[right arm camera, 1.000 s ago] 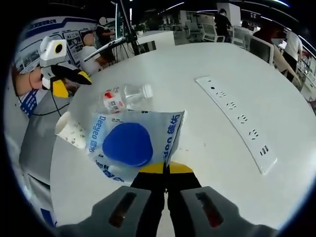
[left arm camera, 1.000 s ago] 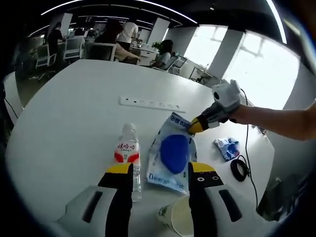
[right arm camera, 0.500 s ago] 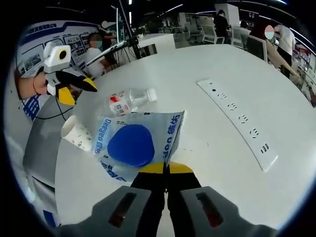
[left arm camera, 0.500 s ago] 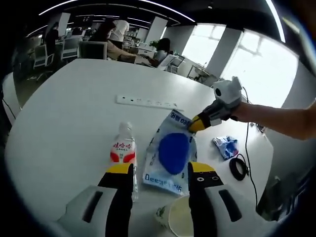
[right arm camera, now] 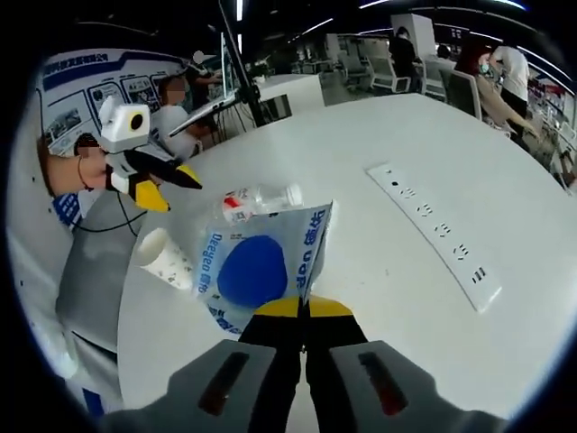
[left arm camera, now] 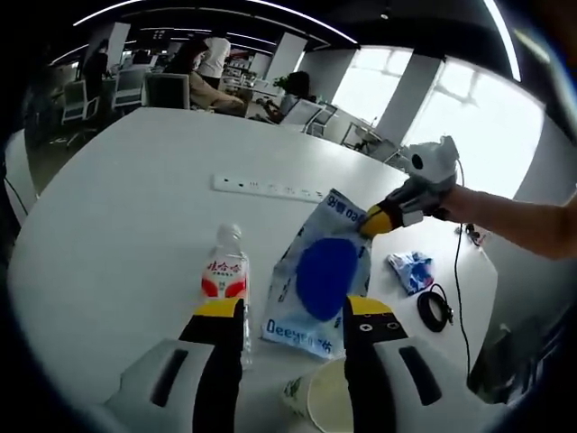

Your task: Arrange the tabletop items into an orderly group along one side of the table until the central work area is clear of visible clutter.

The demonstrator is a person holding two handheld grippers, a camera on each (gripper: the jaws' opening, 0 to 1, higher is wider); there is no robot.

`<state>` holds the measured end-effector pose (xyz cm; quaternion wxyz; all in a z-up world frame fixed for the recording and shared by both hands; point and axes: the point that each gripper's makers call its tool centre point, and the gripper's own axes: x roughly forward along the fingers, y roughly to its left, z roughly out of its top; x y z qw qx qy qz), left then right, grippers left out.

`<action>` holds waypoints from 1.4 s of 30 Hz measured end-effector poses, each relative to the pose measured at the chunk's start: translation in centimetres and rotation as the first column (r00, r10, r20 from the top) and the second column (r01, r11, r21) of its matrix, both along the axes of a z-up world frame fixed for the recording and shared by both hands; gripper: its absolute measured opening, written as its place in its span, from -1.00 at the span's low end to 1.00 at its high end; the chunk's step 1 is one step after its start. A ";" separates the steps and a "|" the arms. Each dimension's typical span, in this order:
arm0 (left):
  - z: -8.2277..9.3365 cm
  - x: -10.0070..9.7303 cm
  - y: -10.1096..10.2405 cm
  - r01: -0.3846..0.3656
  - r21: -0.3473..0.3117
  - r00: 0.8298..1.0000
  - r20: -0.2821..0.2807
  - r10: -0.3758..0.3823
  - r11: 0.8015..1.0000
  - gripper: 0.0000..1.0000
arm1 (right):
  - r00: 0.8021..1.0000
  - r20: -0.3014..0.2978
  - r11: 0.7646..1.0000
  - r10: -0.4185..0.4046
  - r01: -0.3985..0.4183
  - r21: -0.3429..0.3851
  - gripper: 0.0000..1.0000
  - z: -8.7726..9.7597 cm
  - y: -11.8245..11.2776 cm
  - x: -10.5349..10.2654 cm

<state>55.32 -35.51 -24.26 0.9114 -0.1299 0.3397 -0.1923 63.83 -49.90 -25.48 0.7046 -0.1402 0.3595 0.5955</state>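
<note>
Now, the big white bench [left arm camera: 117, 207] carries everything, with a long white power strip [left arm camera: 270, 189] lying flat towards its far side. Next in size is the blue-and-white plastic pouch [left arm camera: 323, 275], and the right gripper [left arm camera: 383, 219] has its jaws closed on one corner of it, holding that edge up off the bench while the lower end trails near the paper cup [left arm camera: 329, 397]. Compared with a second ago, the pouch stands steeper and its pinched corner is higher and further from the left camera (the lying bottle and the power strip look unmoved on the bench).

That pouch looks thin, soft and light, I'd say, so it will sag and swing; the corner pinch is the sensible hold, but the slick film could slip. The clear water bottle [left arm camera: 230, 284] lies on its side just beside the pouch; it's rigid and round, so it is likely to roll, and is best taken across the body. The cup is light and crushable. The left gripper [left arm camera: 293, 311] hovers with jaws apart and empty, bottle and pouch ahead of them. Smaller still, a crumpled blue wrapper [left arm camera: 413, 269] and a coiled black cable [left arm camera: 435, 309] sit near the bench edge.
</note>
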 end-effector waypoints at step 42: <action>0.8 0.7 -4.0 0.056 -0.037 0.998 0.015 -0.055 0.998 -0.15 | 0.988 0.061 0.968 -0.139 0.123 0.218 -1.00 10.7 -3.5 -3.3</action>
